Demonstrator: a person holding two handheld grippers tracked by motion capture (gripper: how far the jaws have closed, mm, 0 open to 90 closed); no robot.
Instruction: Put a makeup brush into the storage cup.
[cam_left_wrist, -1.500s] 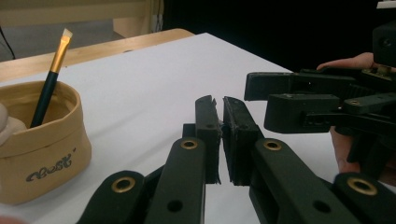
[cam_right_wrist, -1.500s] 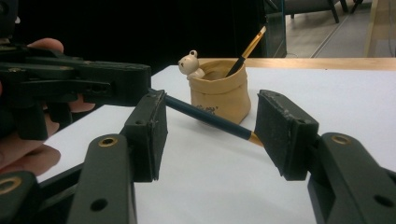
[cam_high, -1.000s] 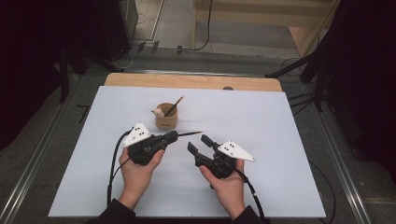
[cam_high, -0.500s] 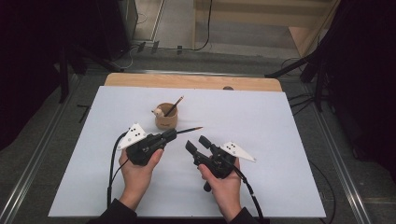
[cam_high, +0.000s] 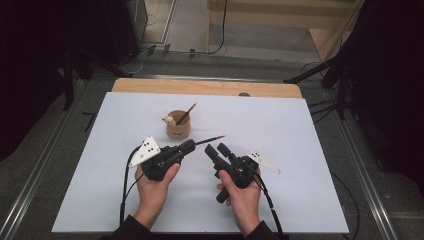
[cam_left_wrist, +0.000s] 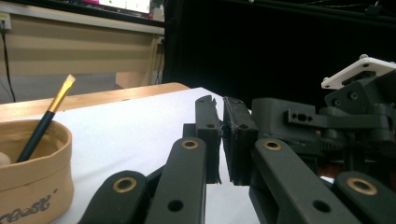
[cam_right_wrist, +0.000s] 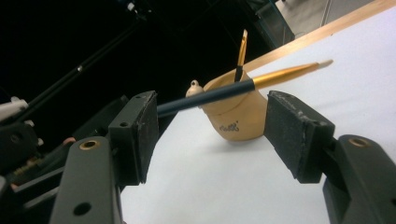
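Dark blue with a gold ferrule and a pale tip, the paintbrush (cam_high: 207, 141) sits clamped in my left gripper (cam_high: 186, 146), jaws fully closed on its handle; the bristle end projects level past the fingertips towards my right gripper (cam_high: 215, 149). In the right gripper view the same paintbrush (cam_right_wrist: 243, 85) crosses just beyond the two pads, from behind the left pad out to the upper right, clear of both. My right gripper stands about half open with nothing between its jaws, touching nothing I can see.

Just beyond the left gripper's fingertips, slightly to their left, stands a tan cup (cam_high: 178, 126) holding a second brush (cam_high: 186, 114), leaning, bristles up, and a small pale rounded item (cam_high: 169, 119) I cannot identify. In the left gripper view the cup (cam_left_wrist: 35, 173) sits near, to the left of the closed jaws, apart from them.

Both grippers sit close together above the white table sheet (cam_high: 300, 145), tips nearly facing.
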